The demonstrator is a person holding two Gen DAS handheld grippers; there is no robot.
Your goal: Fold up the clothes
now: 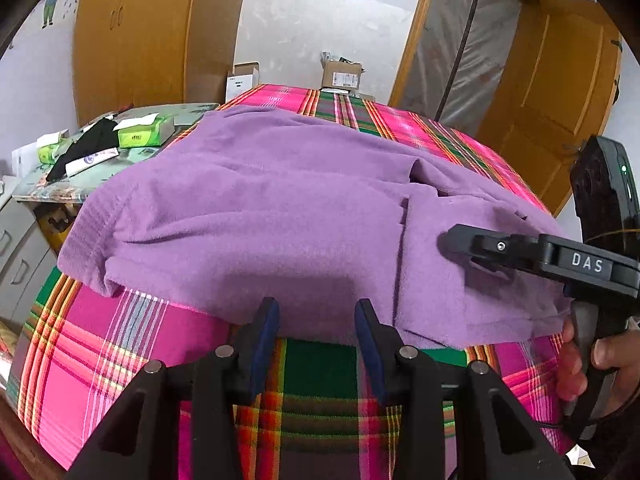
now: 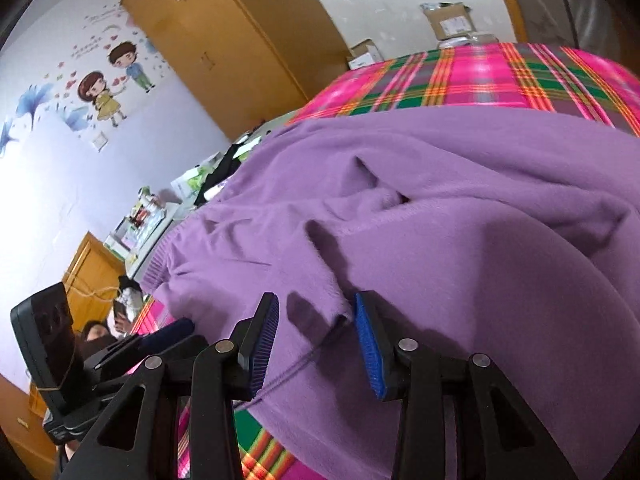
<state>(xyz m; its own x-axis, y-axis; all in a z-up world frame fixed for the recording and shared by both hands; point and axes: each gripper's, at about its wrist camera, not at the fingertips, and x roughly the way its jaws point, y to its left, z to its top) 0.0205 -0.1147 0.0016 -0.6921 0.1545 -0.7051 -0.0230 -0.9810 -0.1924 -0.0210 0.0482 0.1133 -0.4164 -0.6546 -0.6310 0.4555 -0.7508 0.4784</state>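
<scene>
Sweater [image 1: 260, 208] in purple knit lies spread over the bed [image 1: 120, 352], on its pink-and-green plaid cover, reaching the near edge. We see the left hand-held gripper [image 1: 316, 320] poised at that near edge, jaws apart, its blue pads [image 1: 269, 320] just short of the hem and holding nothing. The right hand-held gripper [image 2: 316, 320] sits over the sweater's near right part, jaws parted, a raised fold of knit between the pads [image 2: 368, 344] but not pinched. A side bench [image 1: 100, 176] with tissue packs [image 1: 146, 132] stands by the bed's far left corner.
</scene>
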